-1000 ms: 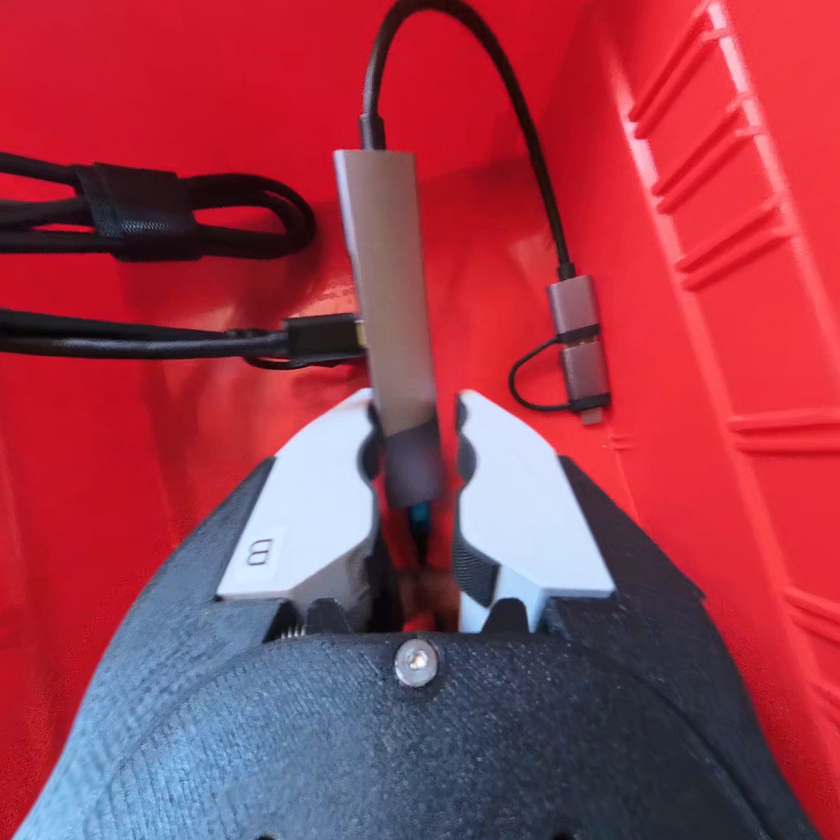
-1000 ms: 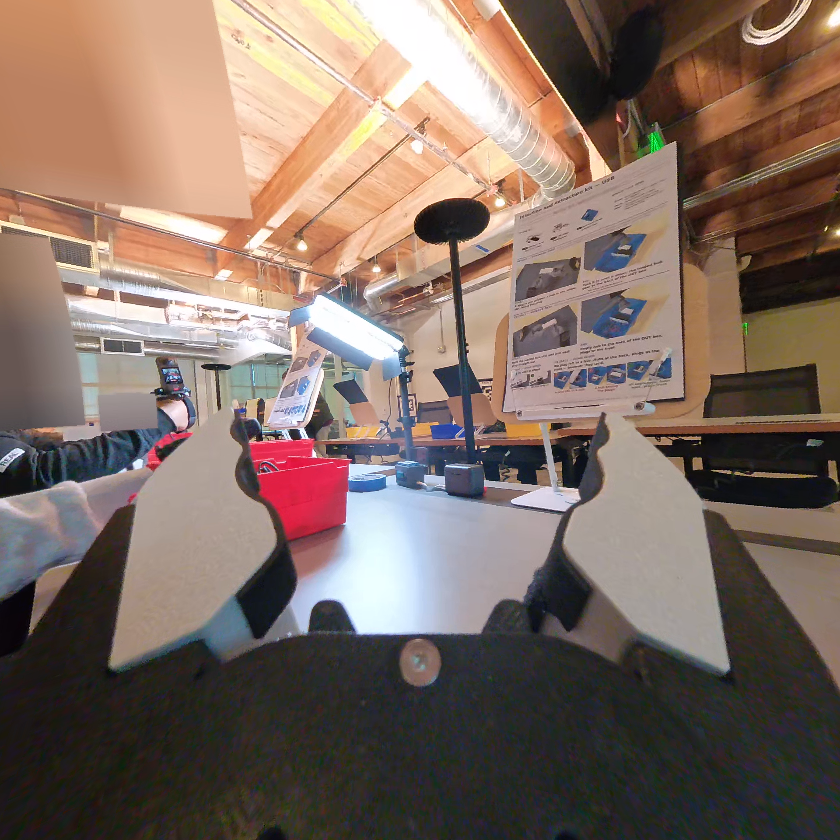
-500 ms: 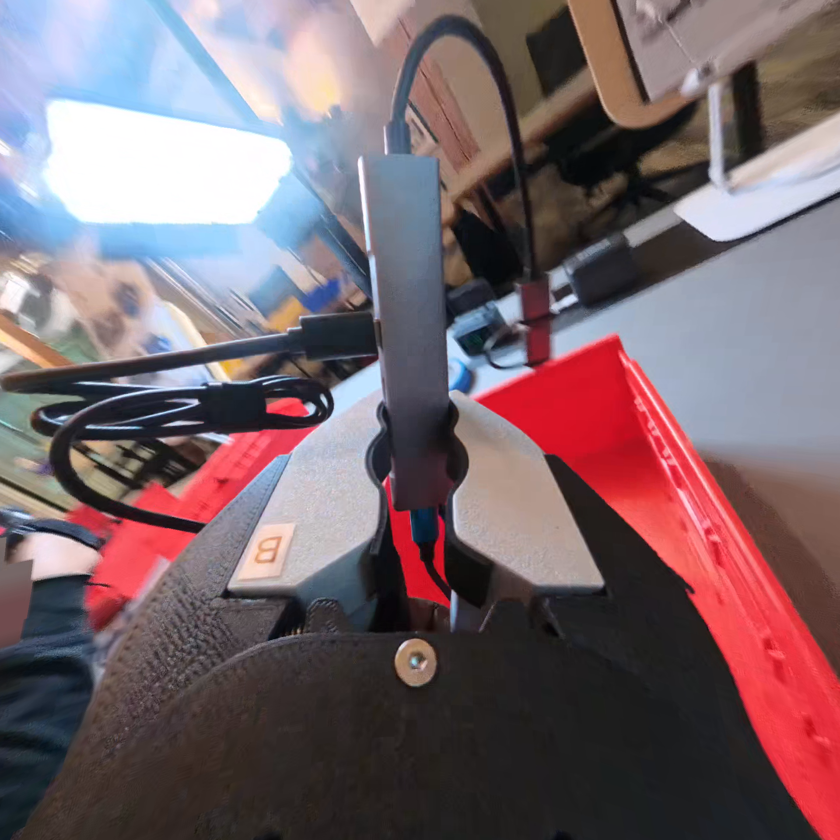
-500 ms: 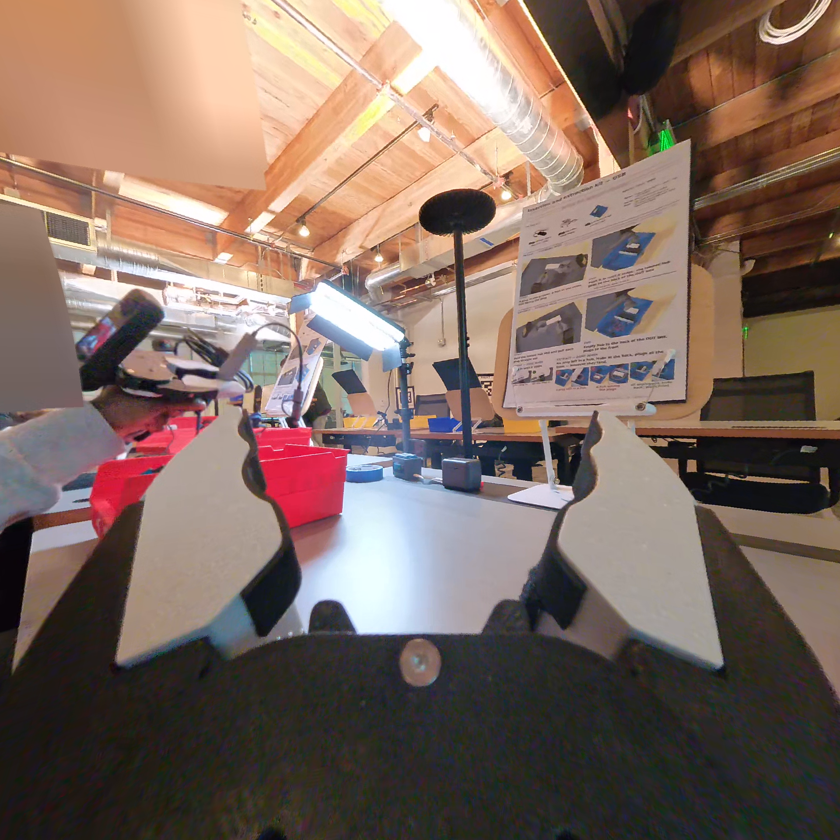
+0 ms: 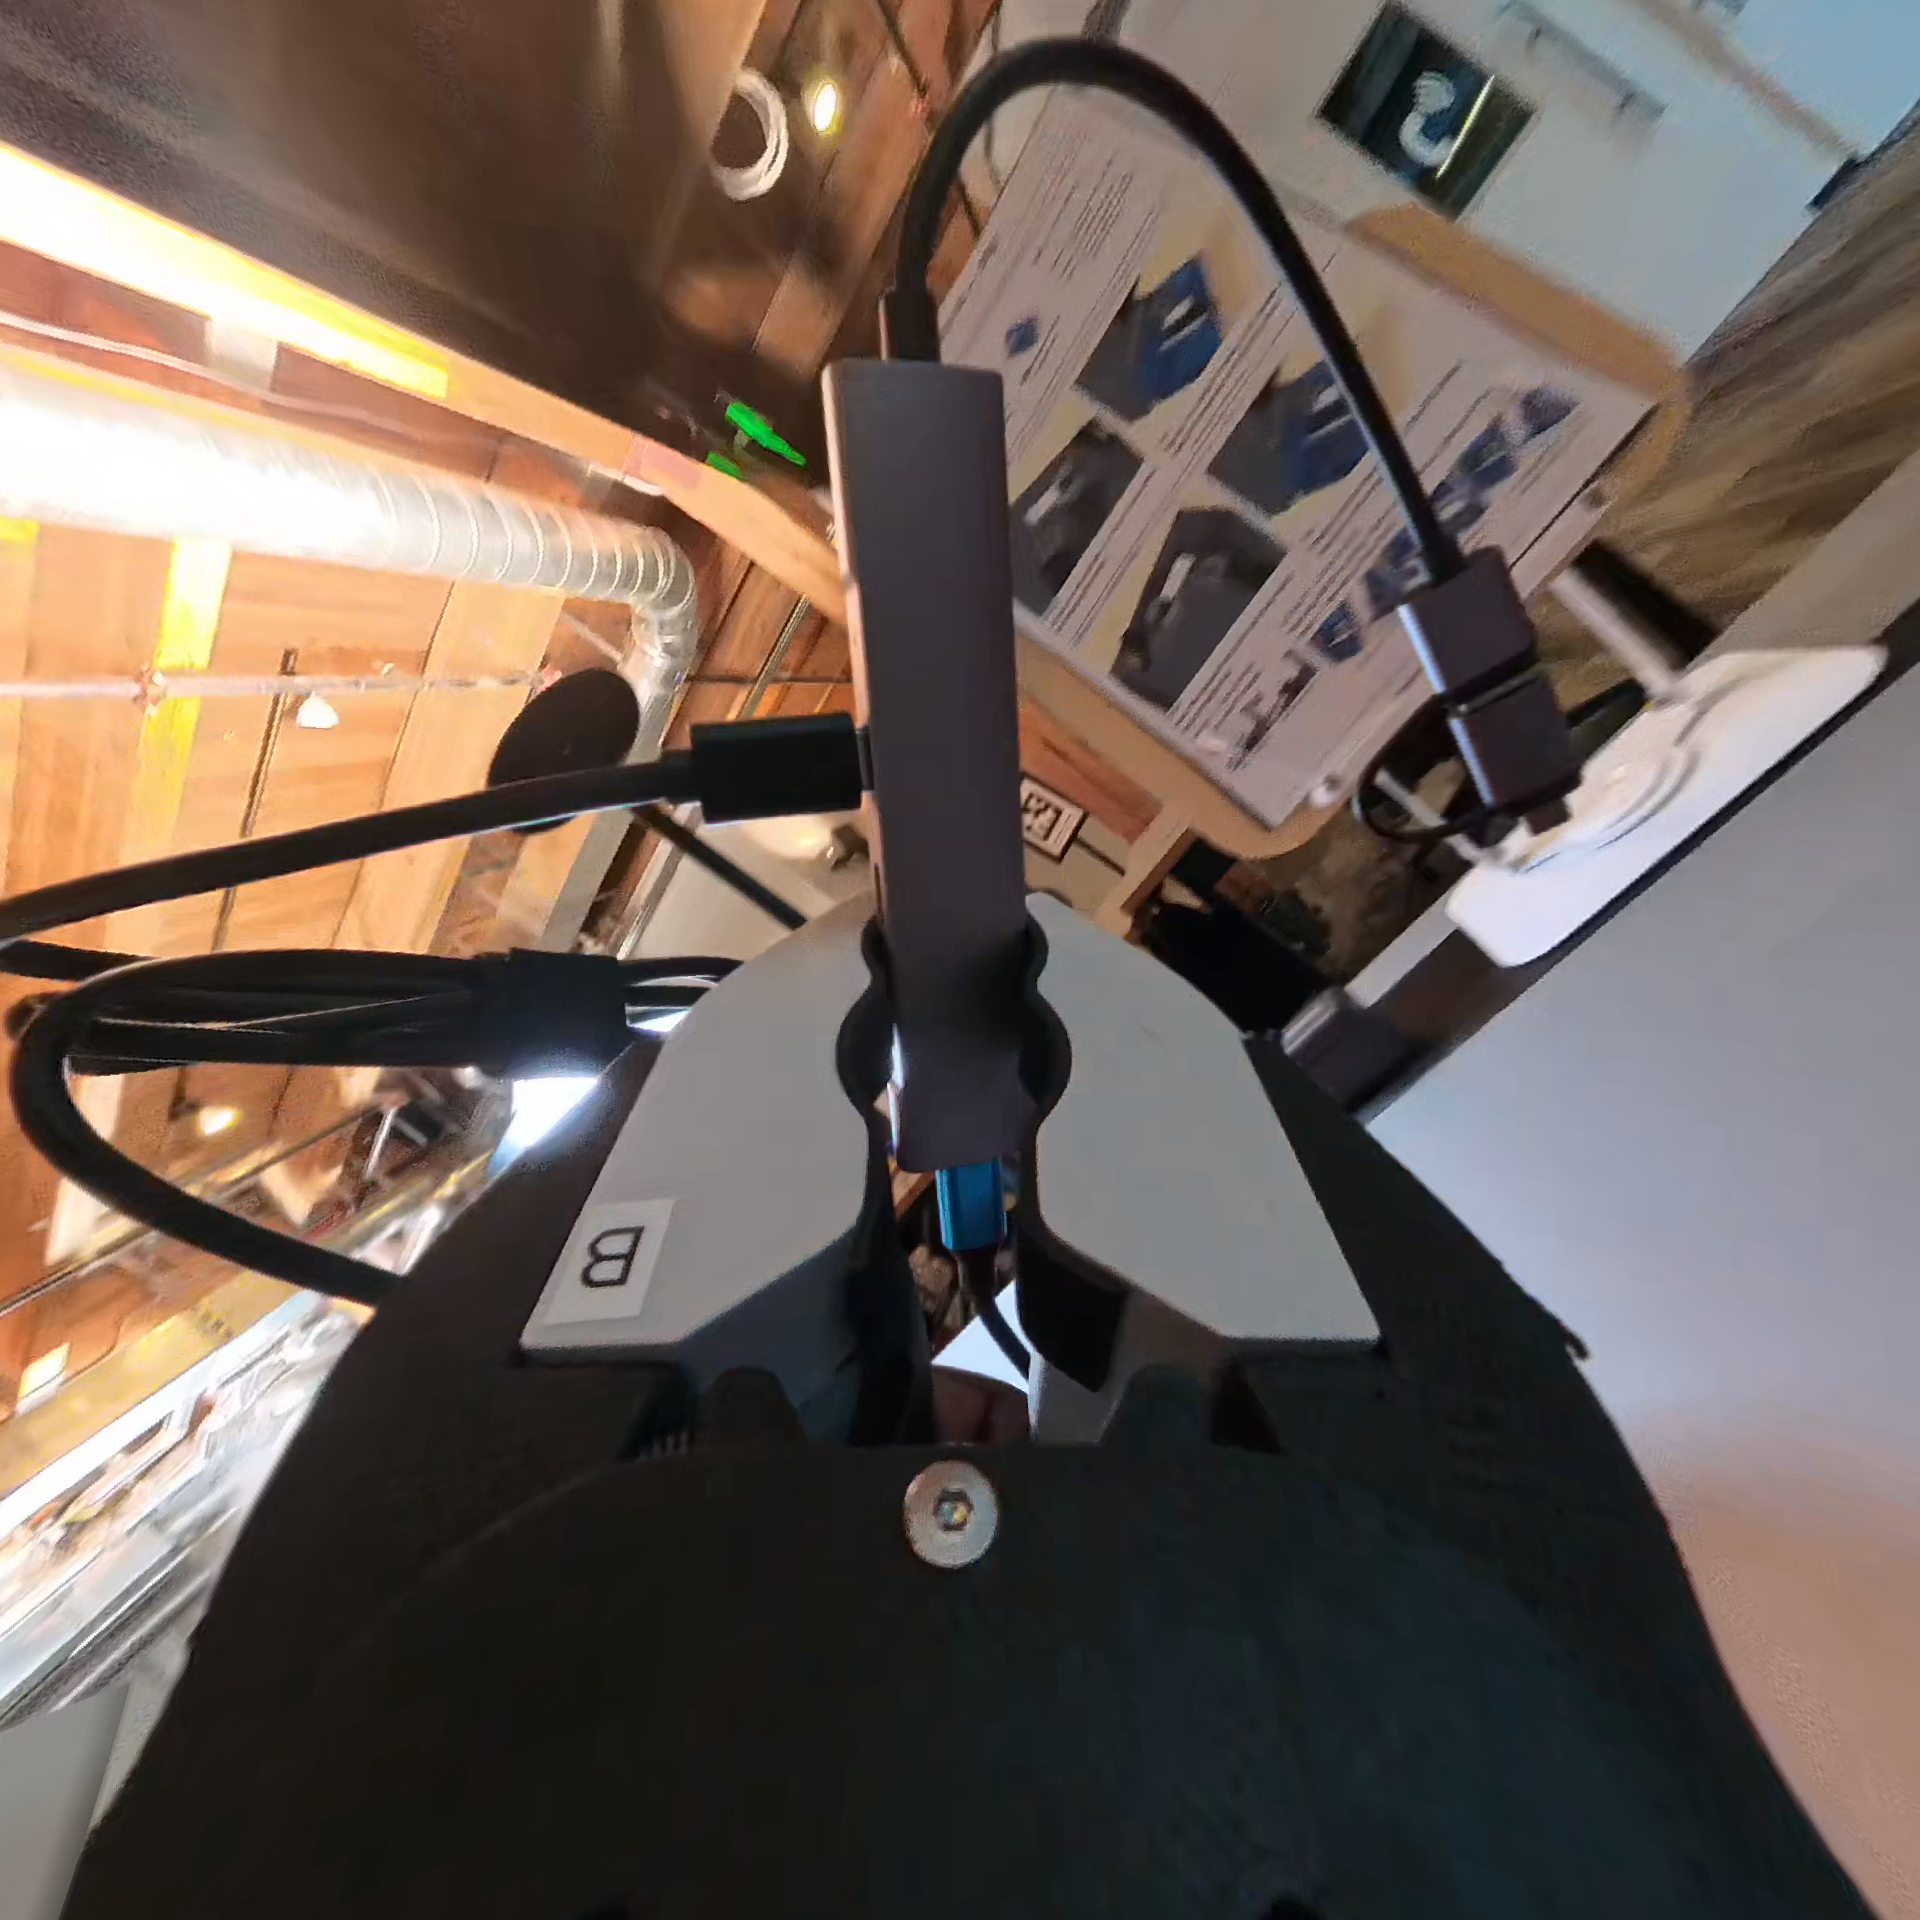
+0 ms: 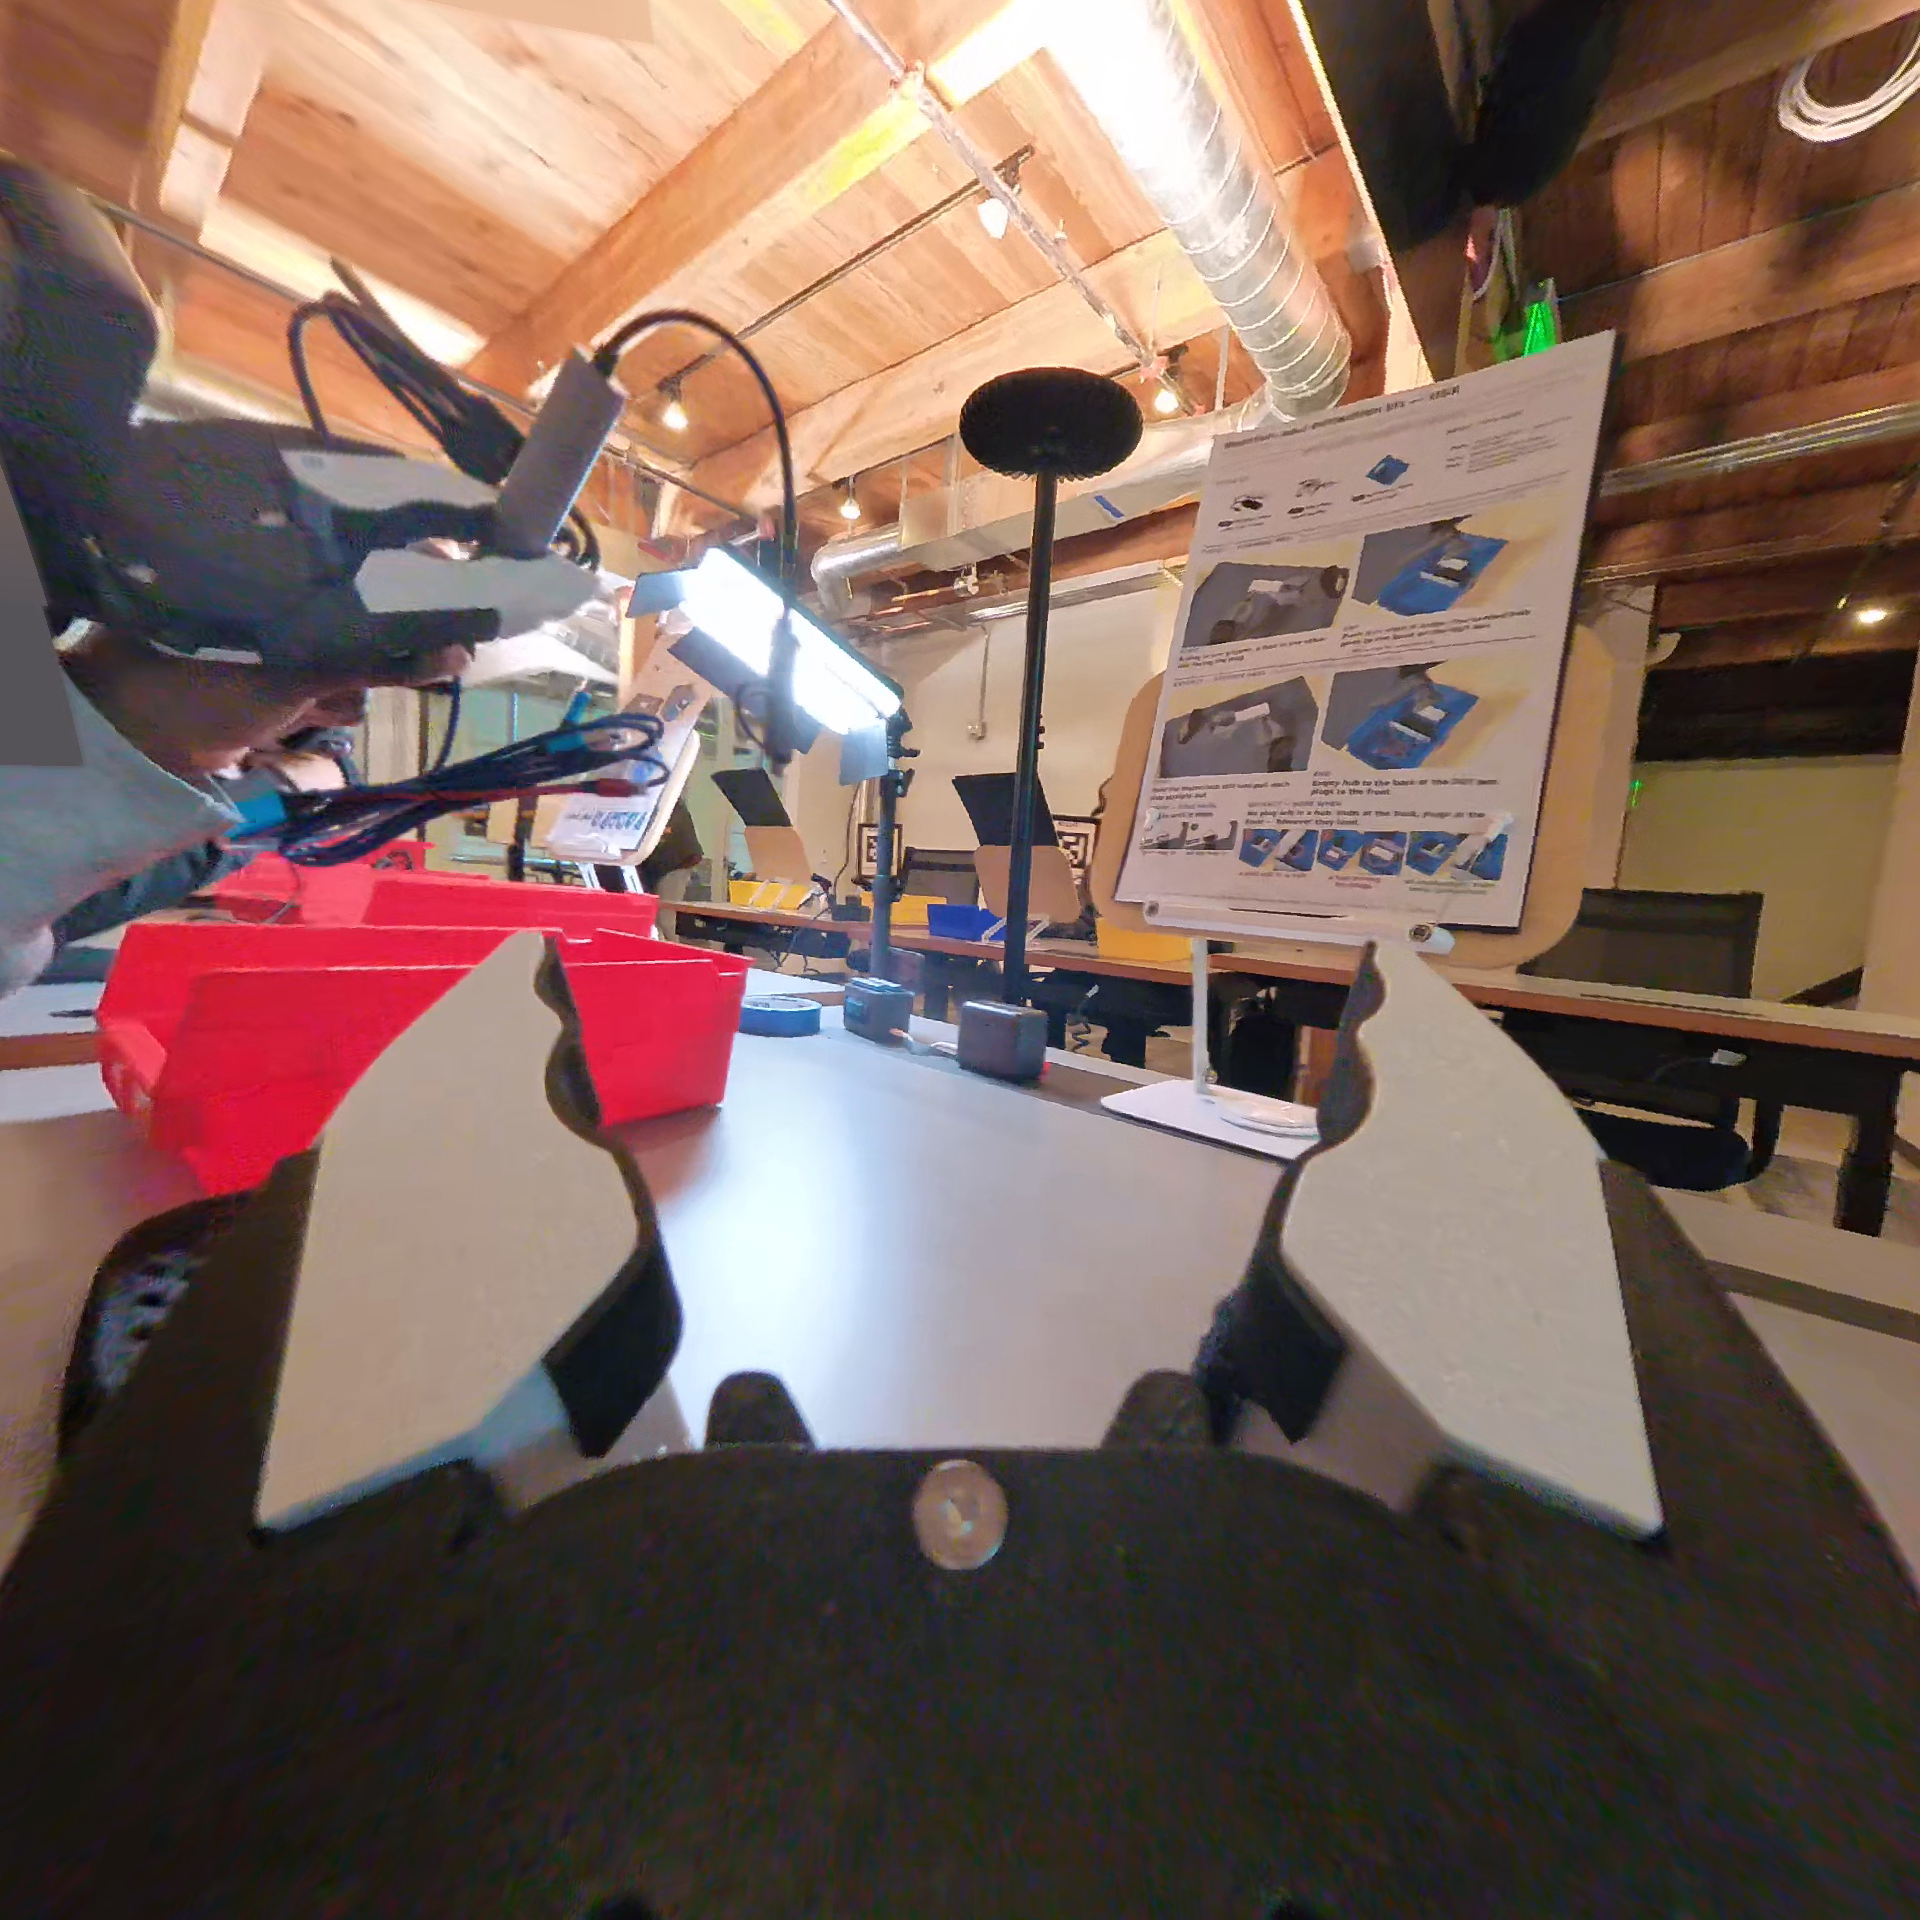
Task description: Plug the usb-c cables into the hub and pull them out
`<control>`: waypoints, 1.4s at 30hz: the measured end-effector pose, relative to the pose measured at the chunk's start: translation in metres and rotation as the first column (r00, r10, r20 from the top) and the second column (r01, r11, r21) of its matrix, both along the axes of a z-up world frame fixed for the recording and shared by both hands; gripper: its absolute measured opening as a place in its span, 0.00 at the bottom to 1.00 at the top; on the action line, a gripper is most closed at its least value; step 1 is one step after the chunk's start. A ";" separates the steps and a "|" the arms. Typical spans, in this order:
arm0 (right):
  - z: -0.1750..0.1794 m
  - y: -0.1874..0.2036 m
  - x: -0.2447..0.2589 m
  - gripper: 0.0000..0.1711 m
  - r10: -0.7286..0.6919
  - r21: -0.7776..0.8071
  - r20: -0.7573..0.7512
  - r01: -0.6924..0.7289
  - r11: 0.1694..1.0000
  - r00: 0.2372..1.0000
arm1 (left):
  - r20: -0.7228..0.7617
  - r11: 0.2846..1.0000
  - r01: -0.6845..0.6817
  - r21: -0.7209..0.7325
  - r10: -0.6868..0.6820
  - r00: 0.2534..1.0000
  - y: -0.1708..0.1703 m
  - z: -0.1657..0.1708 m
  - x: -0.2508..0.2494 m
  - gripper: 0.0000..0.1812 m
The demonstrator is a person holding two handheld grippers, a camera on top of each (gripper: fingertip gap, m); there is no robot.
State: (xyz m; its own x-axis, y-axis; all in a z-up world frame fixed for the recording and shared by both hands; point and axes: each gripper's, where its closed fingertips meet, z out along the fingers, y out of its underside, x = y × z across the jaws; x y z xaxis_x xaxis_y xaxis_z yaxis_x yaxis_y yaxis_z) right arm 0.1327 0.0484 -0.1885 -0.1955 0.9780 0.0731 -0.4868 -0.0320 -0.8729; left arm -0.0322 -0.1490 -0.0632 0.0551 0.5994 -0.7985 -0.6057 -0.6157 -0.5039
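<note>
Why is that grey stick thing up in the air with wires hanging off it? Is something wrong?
Nothing looks broken. The left hand-held gripper is shut on the USB hub, held above the red bin. A black USB-C cable is plugged into its side, so cables dangle.

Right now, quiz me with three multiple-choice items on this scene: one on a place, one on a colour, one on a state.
1. Where is the hub?
A. in the red bin
B. held in the left gripper
C. on the table

2. What colour is the plug at the hub's near end?
A. blue
B. yellow
C. white

3. How is the right gripper?
A. shut on a cable
B. shut on the hub
C. open and empty

Answers:
1. B, its jaws clamp the hub in the air.
2. A, blue shows below the hub.
3. C, only bare table shows between its jaws.
</note>
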 end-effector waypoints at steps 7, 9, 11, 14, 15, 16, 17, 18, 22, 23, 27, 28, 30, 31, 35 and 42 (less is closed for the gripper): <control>0.015 -0.002 0.013 0.70 -0.107 0.074 -0.103 0.115 0.991 0.989 | 0.073 0.982 0.148 -0.119 -0.140 0.988 0.080 -0.069 0.047 0.11; 0.025 -0.005 0.021 0.59 -0.129 0.077 -0.148 0.141 0.987 0.981 | 0.095 0.969 0.171 -0.176 -0.156 0.983 0.093 -0.096 0.056 0.11; 0.038 -0.015 0.032 0.39 -0.105 0.091 -0.190 0.124 0.988 0.976 | 0.115 0.956 0.183 -0.231 -0.159 0.980 0.098 -0.121 0.062 0.11; 0.035 -0.050 0.031 0.09 0.047 0.218 -0.055 -0.034 0.975 0.997 | 0.141 0.924 0.204 -0.323 -0.166 0.976 0.101 -0.154 0.071 0.11; 0.029 -0.058 0.023 0.10 0.078 0.233 0.043 -0.086 0.969 0.996 | 0.142 0.911 0.208 -0.357 -0.167 0.976 0.101 -0.162 0.073 0.11; 0.020 -0.064 0.013 0.12 0.102 0.228 0.163 -0.138 0.964 0.981 | 0.138 0.897 0.211 -0.389 -0.169 0.976 0.101 -0.169 0.075 0.11; 0.009 -0.073 0.006 0.16 0.142 0.224 0.276 -0.207 0.952 0.951 | 0.129 0.882 0.215 -0.418 -0.177 0.976 0.101 -0.175 0.079 0.11; 0.001 -0.081 0.002 0.17 0.180 0.216 0.356 -0.268 0.939 0.917 | 0.120 0.869 0.223 -0.441 -0.189 0.975 0.101 -0.178 0.082 0.11; -0.017 -0.098 -0.013 0.16 0.187 0.241 0.520 -0.353 0.904 0.833 | 0.058 0.794 0.234 -0.561 -0.244 0.968 0.100 -0.192 0.096 0.12; -0.025 -0.103 -0.015 0.16 0.185 0.256 0.577 -0.391 0.884 0.795 | 0.044 0.774 0.238 -0.587 -0.263 0.964 0.099 -0.194 0.100 0.12; -0.051 -0.107 -0.020 0.11 0.062 0.384 0.690 -0.438 0.813 0.721 | 0.004 0.710 0.239 -0.662 -0.316 0.949 0.096 -0.201 0.107 0.11; -0.055 -0.109 -0.020 0.10 0.033 0.421 0.698 -0.447 0.789 0.716 | -0.006 0.689 0.237 -0.685 -0.331 0.944 0.096 -0.203 0.109 0.12; -0.066 -0.113 -0.018 0.05 -0.003 0.484 0.711 -0.486 0.728 0.703 | -0.020 0.650 0.233 -0.723 -0.357 0.934 0.097 -0.208 0.112 0.12; -0.069 -0.114 -0.018 0.05 -0.016 0.496 0.715 -0.491 0.717 0.699 | -0.021 0.640 0.229 -0.733 -0.357 0.934 0.097 -0.211 0.112 0.12; -0.060 -0.116 -0.020 0.04 0.196 0.266 0.725 -0.531 0.804 0.660 | -0.034 0.671 0.265 -0.692 -0.397 0.917 0.096 -0.201 0.112 0.16; -0.026 -0.076 -0.036 0.03 0.557 -0.355 0.449 -0.432 0.829 0.699 | -0.006 0.872 0.484 -0.069 -0.486 0.874 0.064 -0.130 0.119 0.35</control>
